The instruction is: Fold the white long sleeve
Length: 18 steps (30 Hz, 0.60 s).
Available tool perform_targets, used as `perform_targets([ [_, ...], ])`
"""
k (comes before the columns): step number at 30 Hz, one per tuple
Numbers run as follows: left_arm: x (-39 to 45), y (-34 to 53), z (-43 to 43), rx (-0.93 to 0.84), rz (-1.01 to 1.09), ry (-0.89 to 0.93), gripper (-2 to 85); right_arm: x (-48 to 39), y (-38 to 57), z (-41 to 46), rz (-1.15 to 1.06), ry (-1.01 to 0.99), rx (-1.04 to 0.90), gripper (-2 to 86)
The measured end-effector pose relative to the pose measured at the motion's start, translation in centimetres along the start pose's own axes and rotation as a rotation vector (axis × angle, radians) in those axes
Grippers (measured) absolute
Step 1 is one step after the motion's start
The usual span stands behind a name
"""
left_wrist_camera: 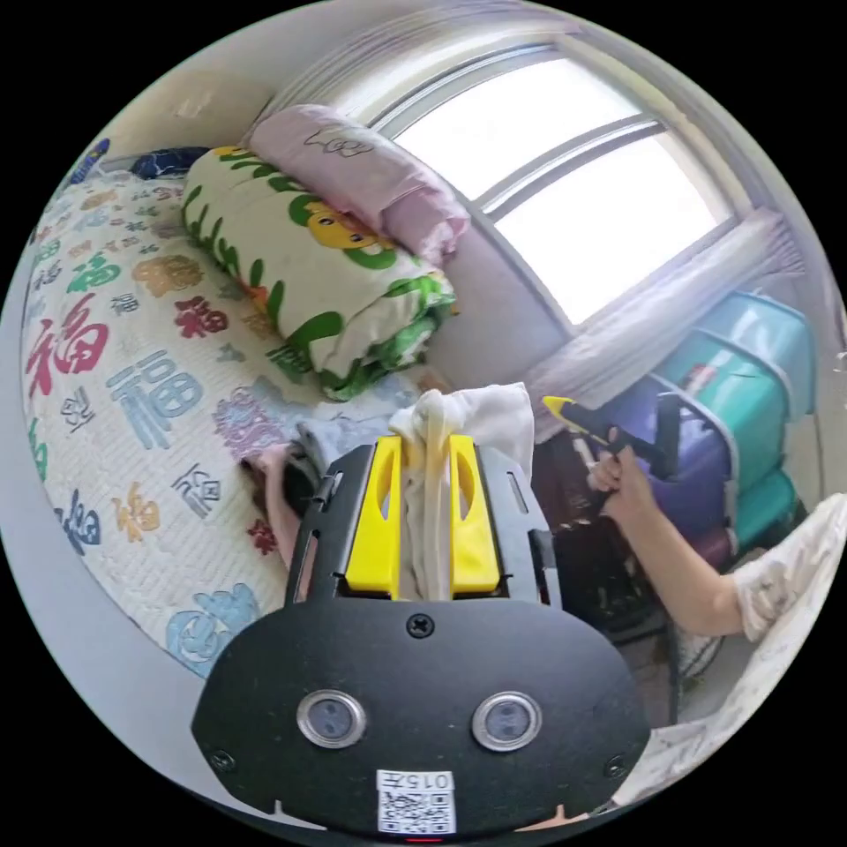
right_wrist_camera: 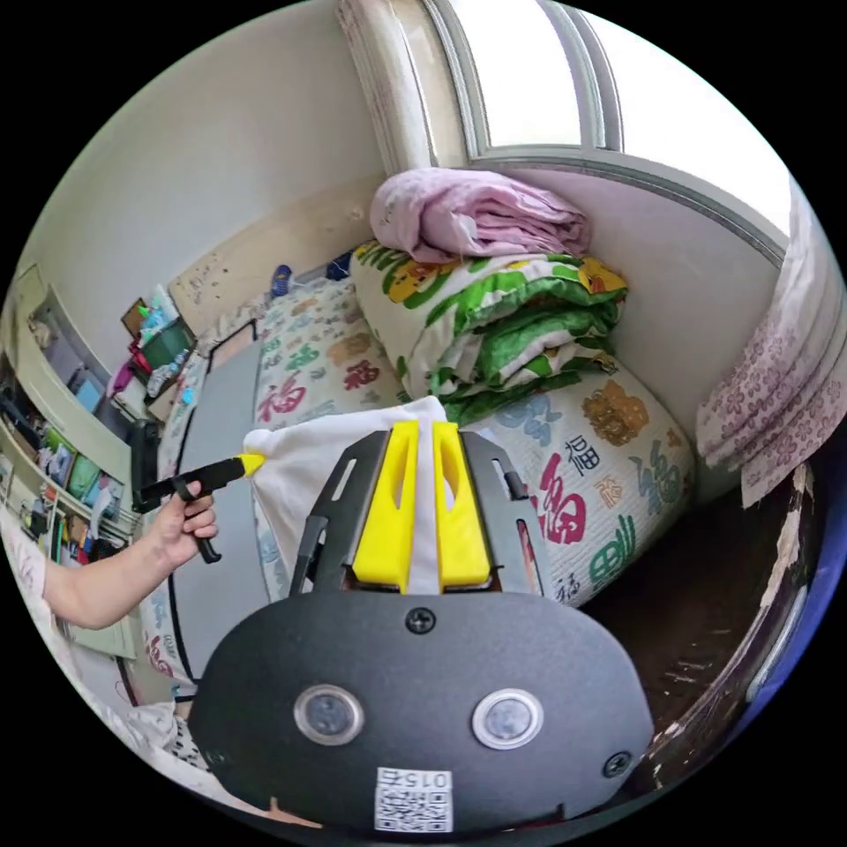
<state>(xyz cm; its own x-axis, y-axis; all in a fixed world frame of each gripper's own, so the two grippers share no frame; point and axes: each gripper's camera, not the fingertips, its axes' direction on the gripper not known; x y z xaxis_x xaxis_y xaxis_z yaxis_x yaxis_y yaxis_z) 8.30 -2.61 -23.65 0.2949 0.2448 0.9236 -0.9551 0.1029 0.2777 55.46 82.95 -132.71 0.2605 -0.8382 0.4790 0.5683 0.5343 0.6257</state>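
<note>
The white long sleeve (right_wrist_camera: 296, 476) hangs stretched in the air between both grippers, over the edge of the bed. In the left gripper view, my left gripper (left_wrist_camera: 425, 441) is shut on a bunched fold of the white long sleeve (left_wrist_camera: 494, 415), which sticks up past the yellow jaws. The right gripper (left_wrist_camera: 565, 411) shows beyond it, held in a hand. In the right gripper view, my right gripper (right_wrist_camera: 425, 430) is shut on a thin strip of the cloth. To the left, a hand holds the left gripper (right_wrist_camera: 247, 463), its tip at the garment's far corner.
A bed with a printed cover (left_wrist_camera: 132, 371) carries a stack of folded quilts, green-and-white (right_wrist_camera: 494, 326) below, pink (right_wrist_camera: 476, 216) on top, under the window (left_wrist_camera: 565, 168). Teal and purple bins (left_wrist_camera: 741, 388) stand beside it. A grey mat (right_wrist_camera: 216, 494) lies on the bed; cluttered shelves (right_wrist_camera: 53, 441) beyond.
</note>
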Motion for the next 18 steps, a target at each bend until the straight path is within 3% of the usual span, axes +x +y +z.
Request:
perform_targets([
  [2, -1.0, -0.9, 4.0, -0.049, -0.028, -0.256, 7.5, -1.7, -0.9, 5.2, -0.024, 0.097, -0.104, 2.8],
  [8, 3.5, -1.6, 7.8, -0.041, 0.089, -0.414, 6.7, -8.0, 0.5, 11.0, -0.137, 0.255, -0.114, 0.0],
  [13, 4.4, -3.5, 13.2, -0.079, 0.075, -0.412, 6.3, -12.0, 2.8, 17.6, -0.202, 0.302, -0.199, -0.3],
  [18, 3.4, -1.6, 19.7, -0.107, 0.253, -0.471, 4.4, -16.2, 8.4, 21.7, -0.307, 0.623, 0.013, -0.5],
])
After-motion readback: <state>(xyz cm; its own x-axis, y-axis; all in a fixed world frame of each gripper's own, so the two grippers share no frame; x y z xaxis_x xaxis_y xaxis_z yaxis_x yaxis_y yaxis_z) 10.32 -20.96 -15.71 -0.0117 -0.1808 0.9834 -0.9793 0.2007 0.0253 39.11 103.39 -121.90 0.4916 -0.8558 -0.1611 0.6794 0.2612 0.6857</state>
